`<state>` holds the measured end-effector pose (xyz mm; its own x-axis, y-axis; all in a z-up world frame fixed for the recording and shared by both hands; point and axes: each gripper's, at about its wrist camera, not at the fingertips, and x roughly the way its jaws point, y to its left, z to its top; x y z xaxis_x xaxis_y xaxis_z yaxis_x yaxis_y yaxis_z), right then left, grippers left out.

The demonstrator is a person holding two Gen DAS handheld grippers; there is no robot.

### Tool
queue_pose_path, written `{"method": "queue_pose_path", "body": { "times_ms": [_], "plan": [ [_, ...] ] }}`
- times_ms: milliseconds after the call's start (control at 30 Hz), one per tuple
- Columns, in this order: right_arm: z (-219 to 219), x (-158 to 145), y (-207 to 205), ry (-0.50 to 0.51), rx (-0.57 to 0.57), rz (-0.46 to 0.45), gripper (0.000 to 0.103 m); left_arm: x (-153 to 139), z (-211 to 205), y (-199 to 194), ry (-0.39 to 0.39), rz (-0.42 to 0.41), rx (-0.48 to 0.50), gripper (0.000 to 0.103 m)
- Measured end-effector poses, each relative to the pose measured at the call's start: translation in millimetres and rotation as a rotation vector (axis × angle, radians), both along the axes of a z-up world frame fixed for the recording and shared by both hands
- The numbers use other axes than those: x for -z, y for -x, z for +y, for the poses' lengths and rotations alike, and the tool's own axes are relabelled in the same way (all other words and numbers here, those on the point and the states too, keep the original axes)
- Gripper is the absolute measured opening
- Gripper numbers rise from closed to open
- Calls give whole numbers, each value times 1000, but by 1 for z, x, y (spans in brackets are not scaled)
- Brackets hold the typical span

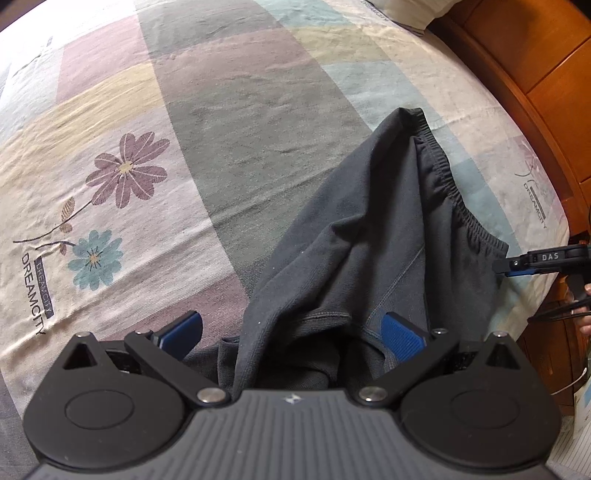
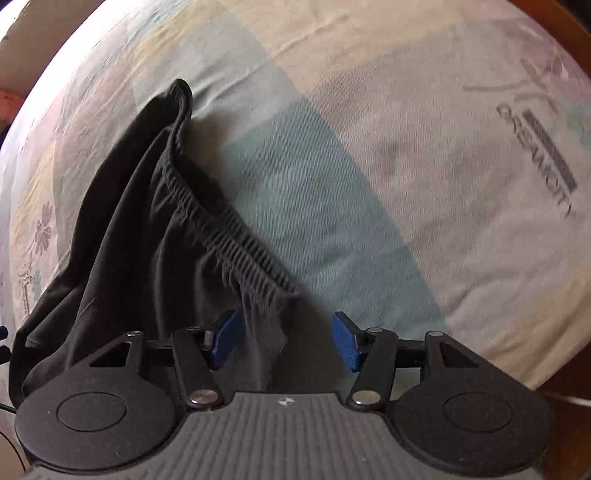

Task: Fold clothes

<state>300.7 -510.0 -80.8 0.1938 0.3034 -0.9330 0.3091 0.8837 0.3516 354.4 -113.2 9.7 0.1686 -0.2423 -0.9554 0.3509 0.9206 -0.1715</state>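
A dark grey garment with an elastic waistband lies bunched on the patterned bed sheet. My left gripper stands wide open over its near end; the cloth lies between the jaws, and the left pad is off the cloth. My right gripper comes in from the right edge, beside the waistband's near corner. In the right wrist view the right gripper is open, with the garment's waistband corner lying loose between its blue pads.
The bed sheet with pastel blocks and flower prints spreads far to the left and beyond the garment. Orange-brown wooden furniture borders the bed on the right. A pillow sits at the far top. Part of a hand shows at the right edge.
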Motion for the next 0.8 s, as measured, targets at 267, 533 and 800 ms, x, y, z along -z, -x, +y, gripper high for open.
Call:
{"method": "queue_pose_path", "body": {
  "times_ms": [267, 533, 800],
  "plan": [
    [25, 14, 10, 22, 2, -4, 3, -3, -18, 5, -42, 10, 60, 102],
    [17, -2, 42, 78, 79, 54, 3, -3, -29, 9, -59, 10, 96, 102],
    [18, -16, 55, 138, 84, 95, 17, 3, -24, 18, -73, 14, 109, 102]
  ]
}}
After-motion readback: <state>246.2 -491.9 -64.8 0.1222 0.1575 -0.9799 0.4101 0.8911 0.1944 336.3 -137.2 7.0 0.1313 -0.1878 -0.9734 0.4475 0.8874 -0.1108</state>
